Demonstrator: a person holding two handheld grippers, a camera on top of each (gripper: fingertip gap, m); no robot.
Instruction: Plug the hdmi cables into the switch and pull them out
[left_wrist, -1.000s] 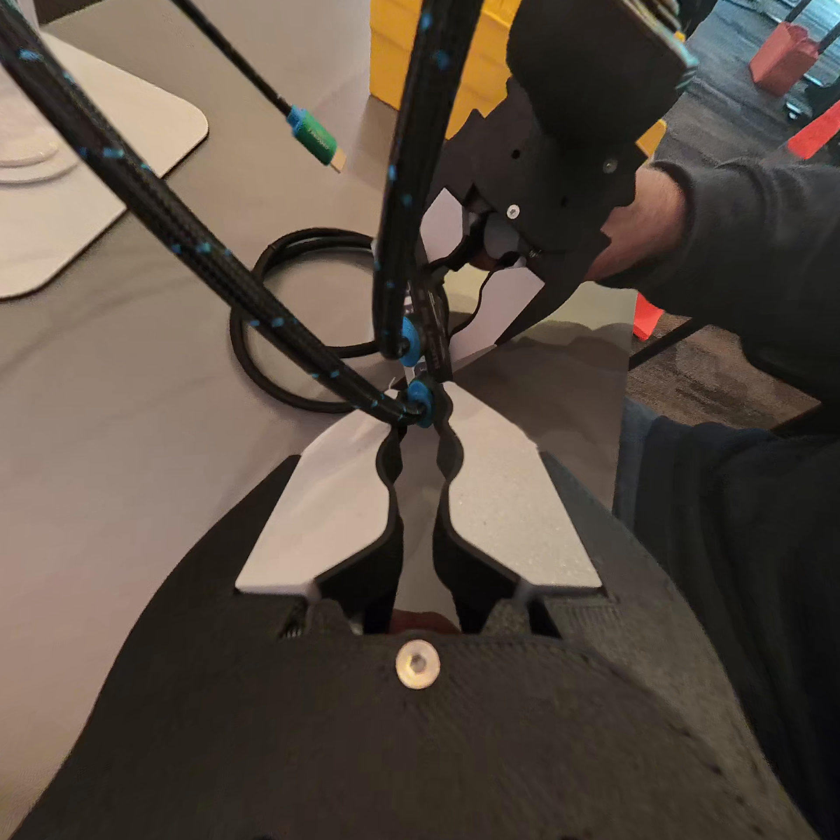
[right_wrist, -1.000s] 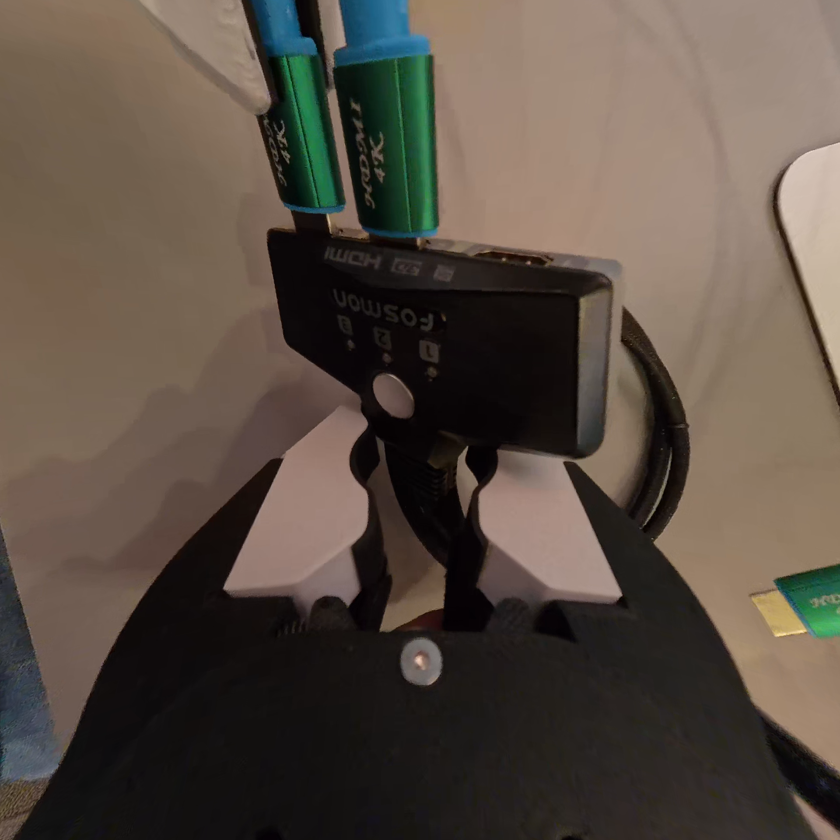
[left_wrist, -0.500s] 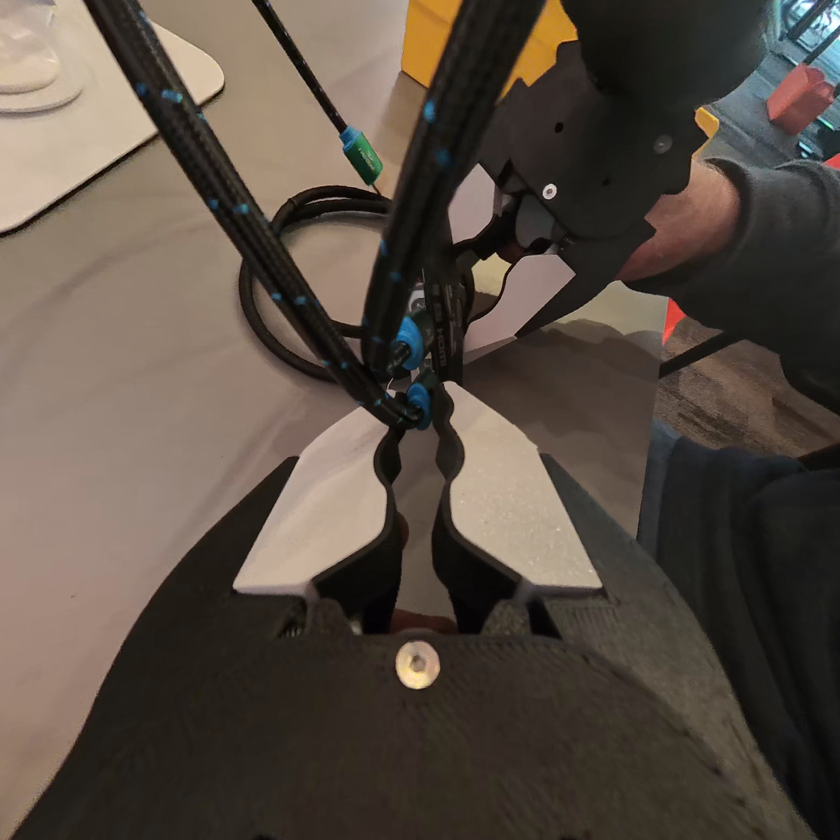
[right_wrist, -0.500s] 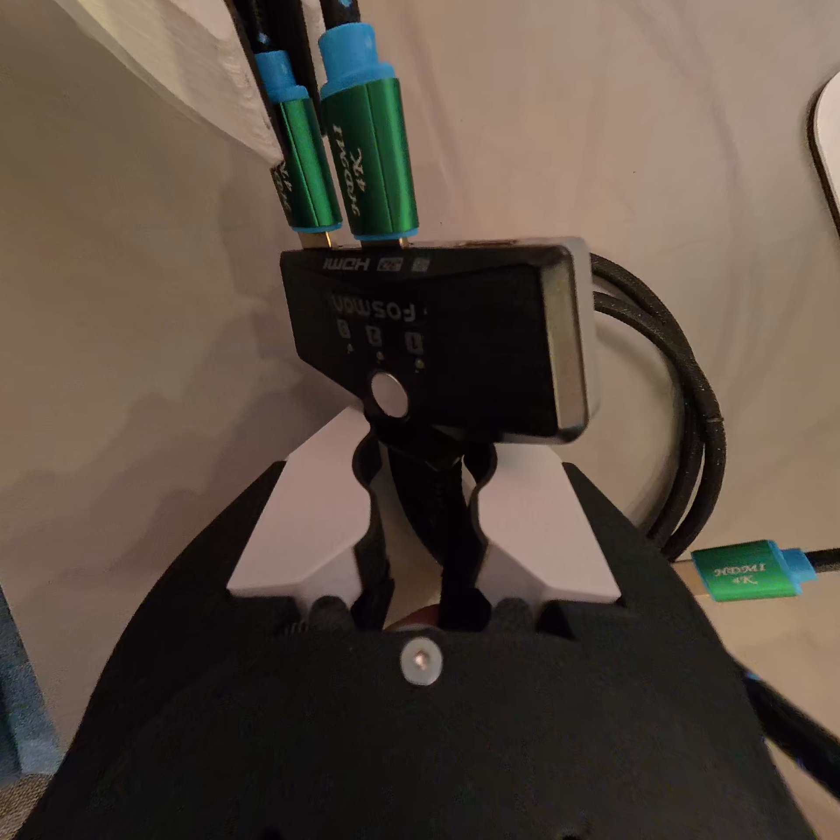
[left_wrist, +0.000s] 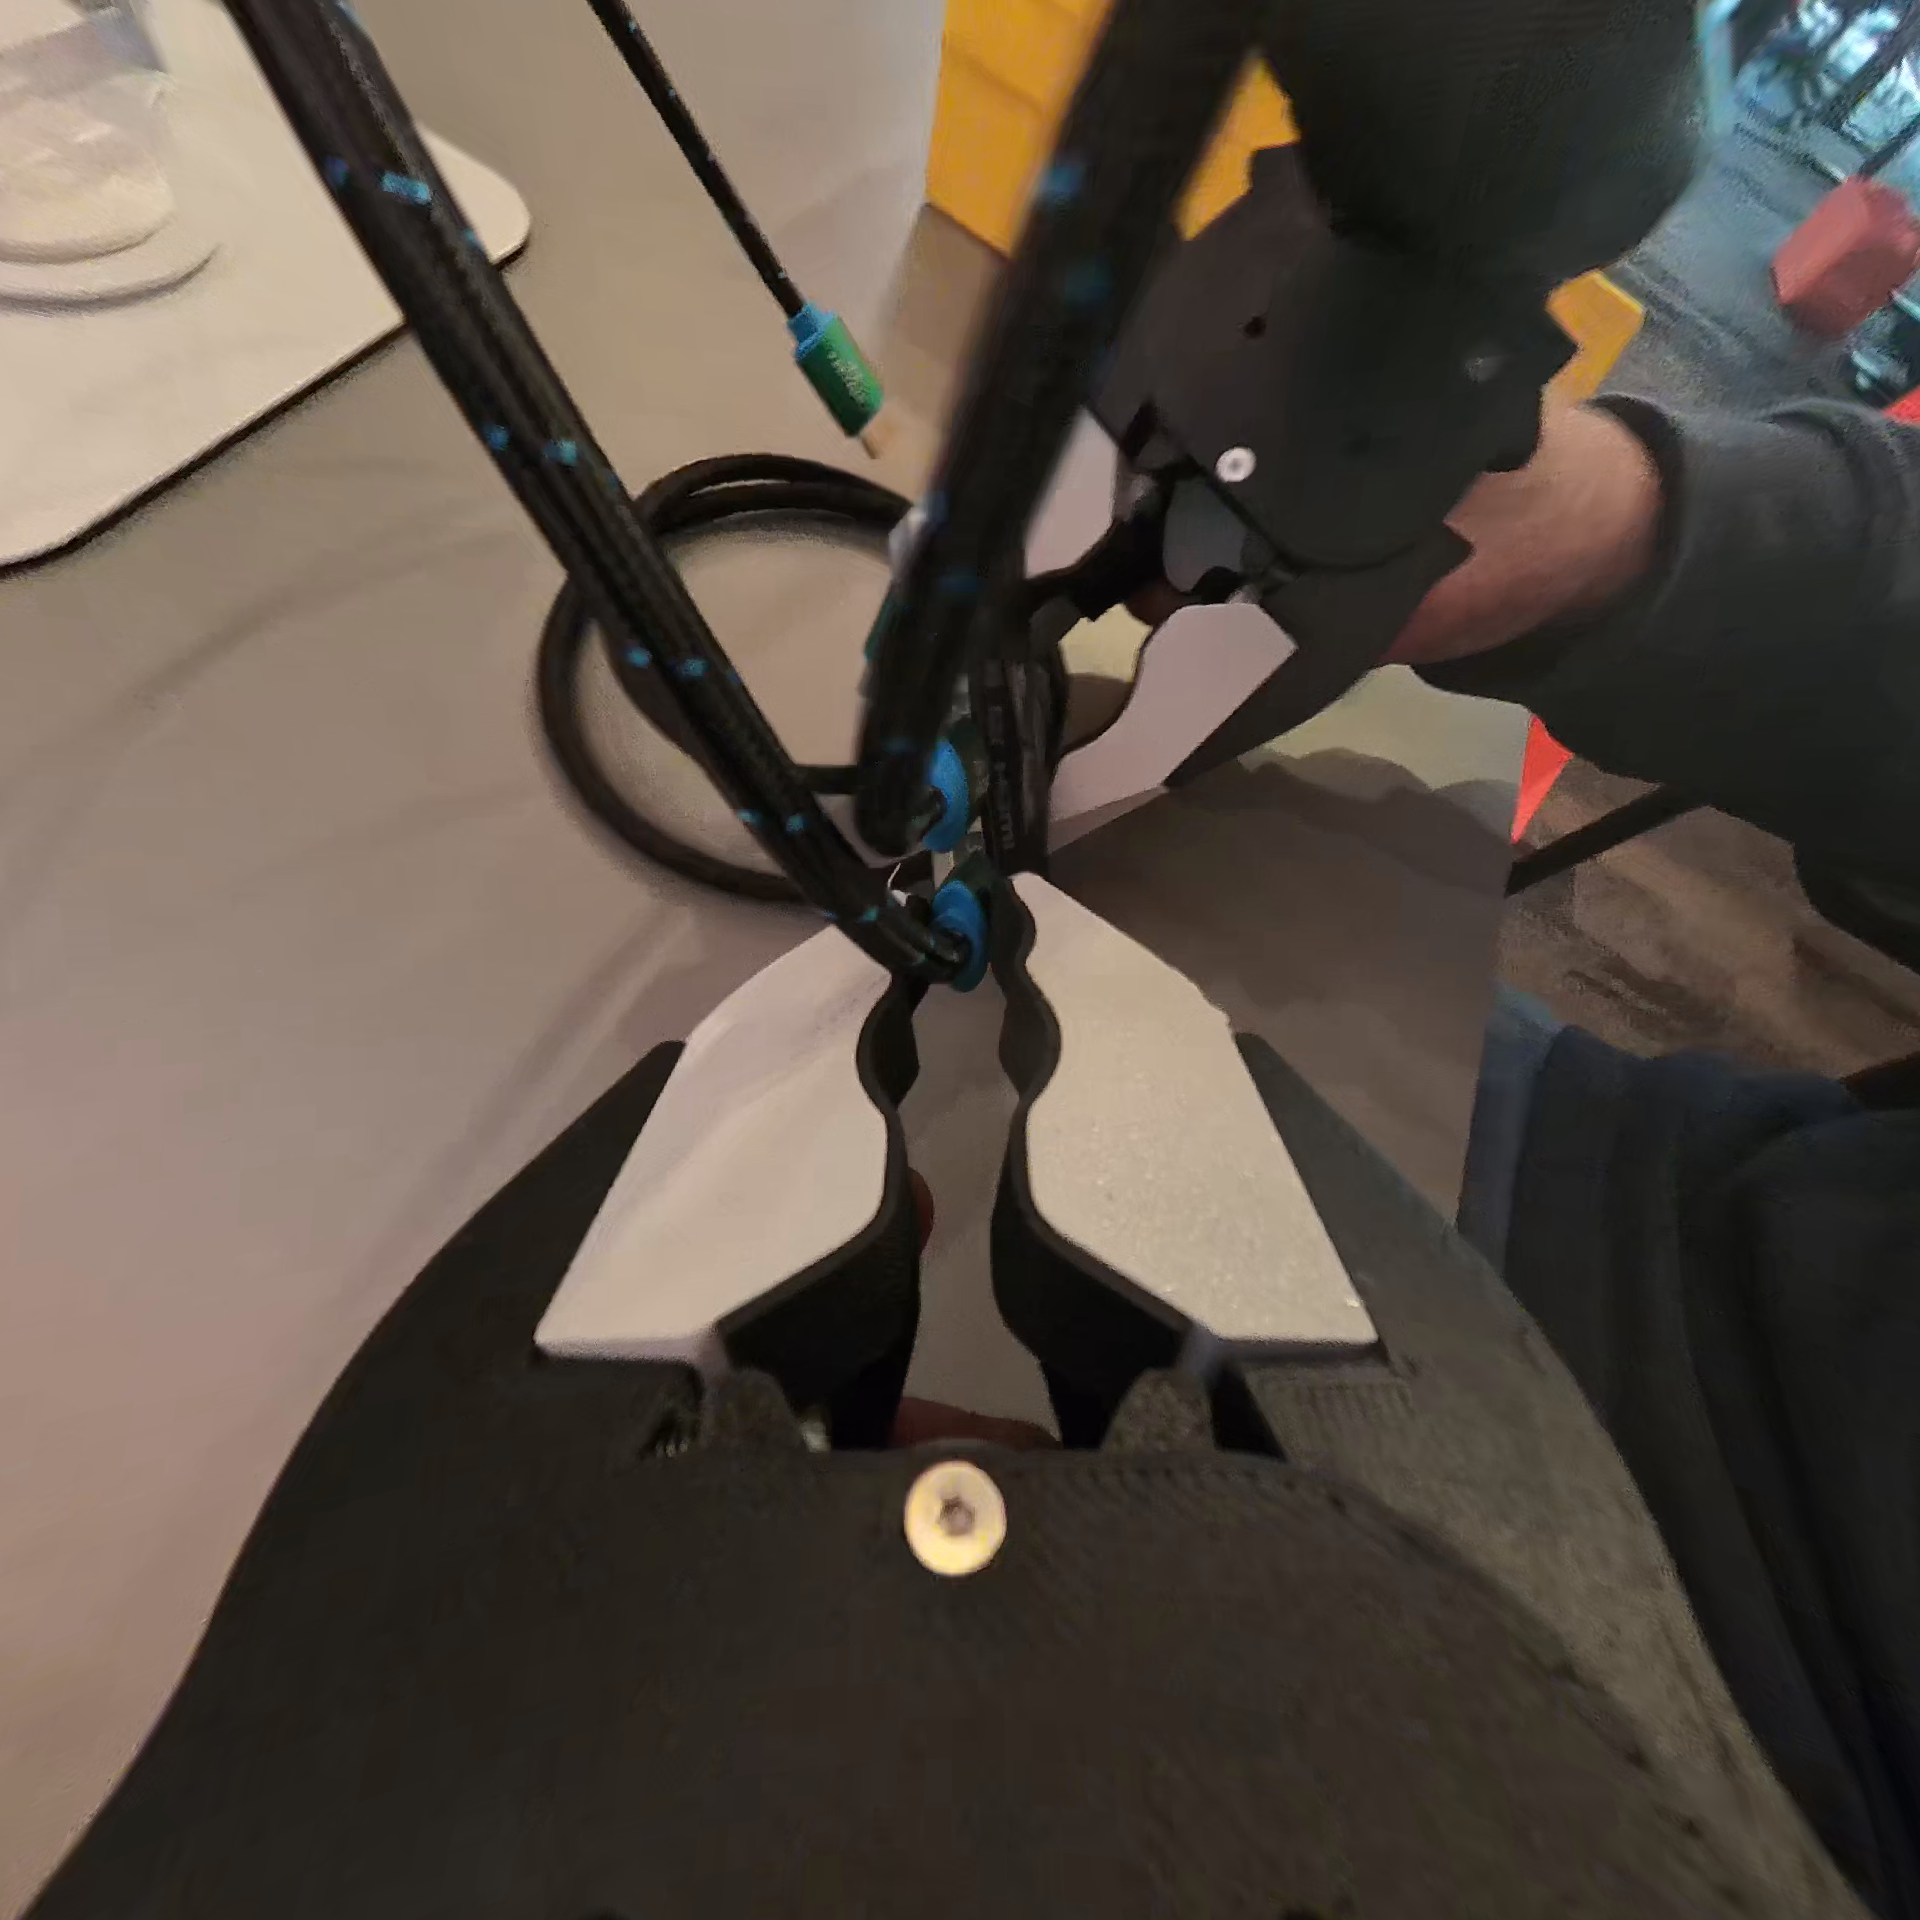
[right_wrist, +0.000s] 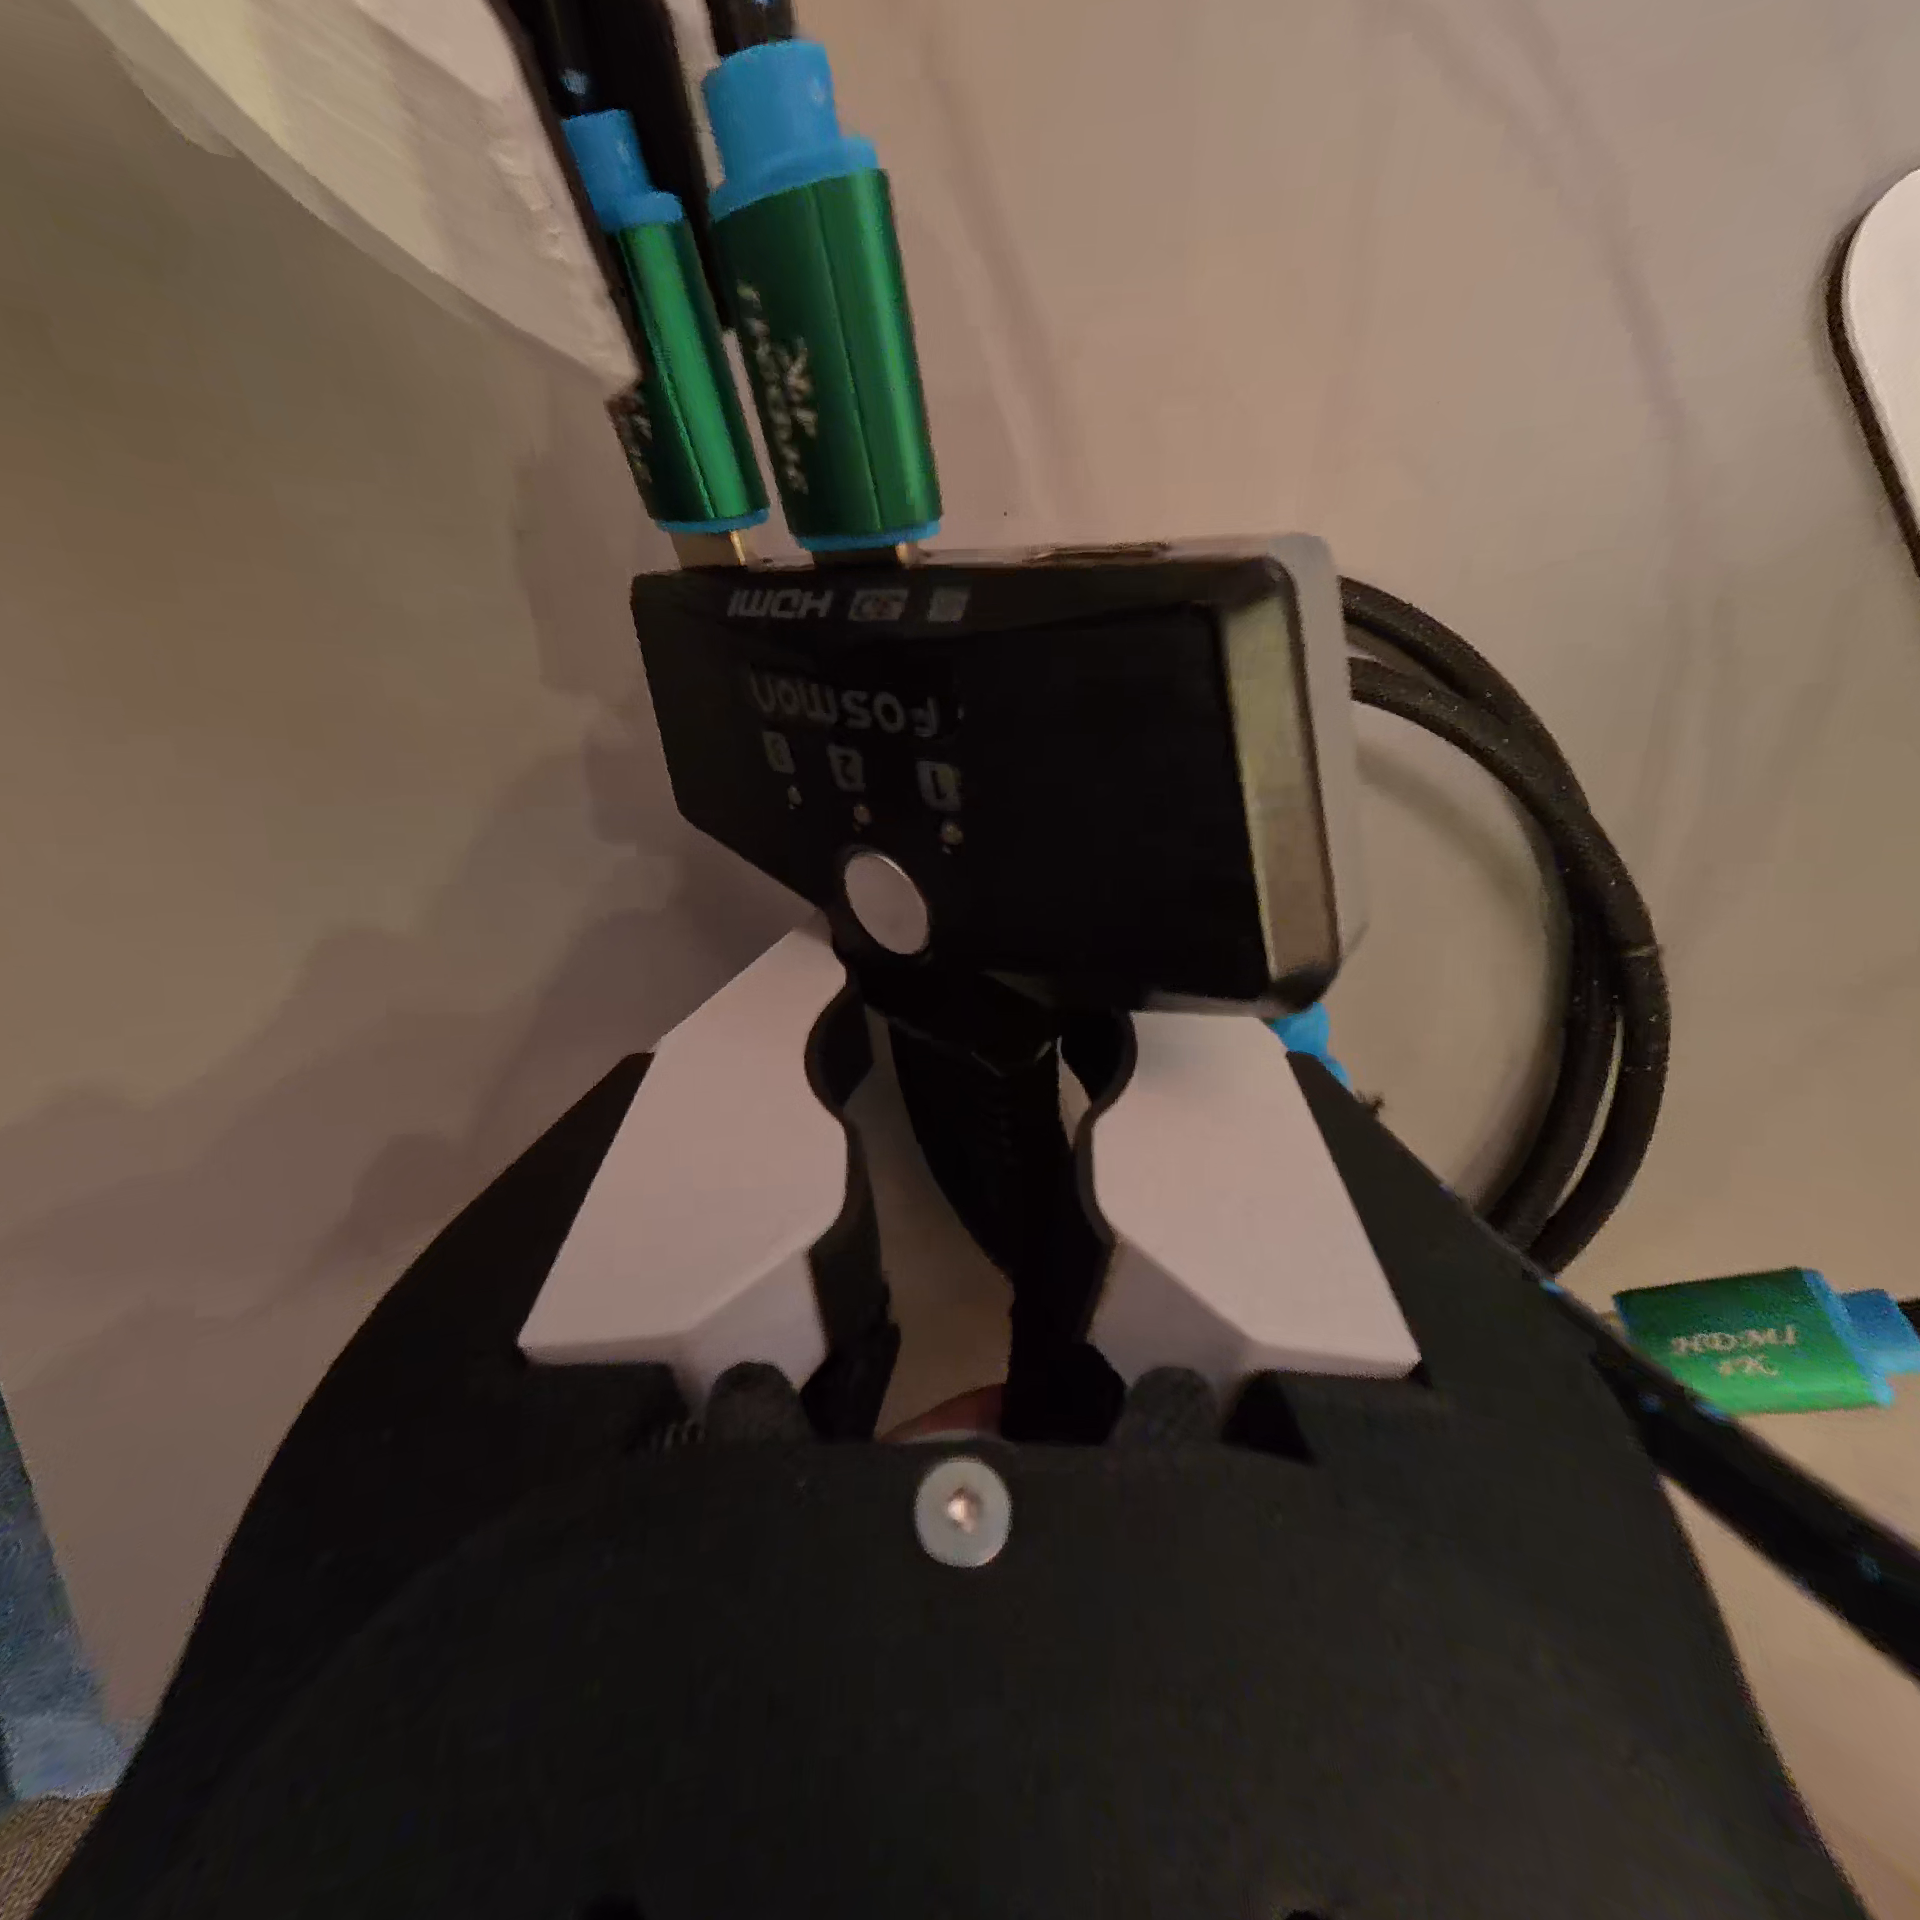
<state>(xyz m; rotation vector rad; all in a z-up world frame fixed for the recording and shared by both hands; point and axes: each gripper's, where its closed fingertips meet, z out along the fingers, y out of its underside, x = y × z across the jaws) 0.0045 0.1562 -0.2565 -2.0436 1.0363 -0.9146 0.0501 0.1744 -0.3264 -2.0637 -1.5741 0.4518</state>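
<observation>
In the right wrist view the black HDMI switch (right_wrist: 1039, 790) is held up off the table. My right gripper (right_wrist: 966, 1029) is shut on the black cable tail under the switch. Two green plugs with blue collars stand in its top ports, the left plug (right_wrist: 686, 395) and the right plug (right_wrist: 831, 364), each with a sliver of gold tip showing. In the left wrist view my left gripper (left_wrist: 961, 940) is shut on the blue-collared left plug (left_wrist: 956, 930). The switch (left_wrist: 1003, 769) shows edge-on just beyond it. The right gripper (left_wrist: 1049, 665) is opposite, held by a hand.
A third green plug (left_wrist: 836, 374) lies loose on the grey table; it also shows in the right wrist view (right_wrist: 1745, 1351). A coil of black cable (left_wrist: 623, 665) lies behind the switch. A white pad (left_wrist: 260, 312) is at far left, a yellow box (left_wrist: 987, 114) at the back. The gap from one gripper's tips to the other's is roughly 9 cm.
Both grippers and the switch have shifted and turned a little together, so the switch's right end shows more. Both grips are unchanged. The two plugs still sit in the ports.
</observation>
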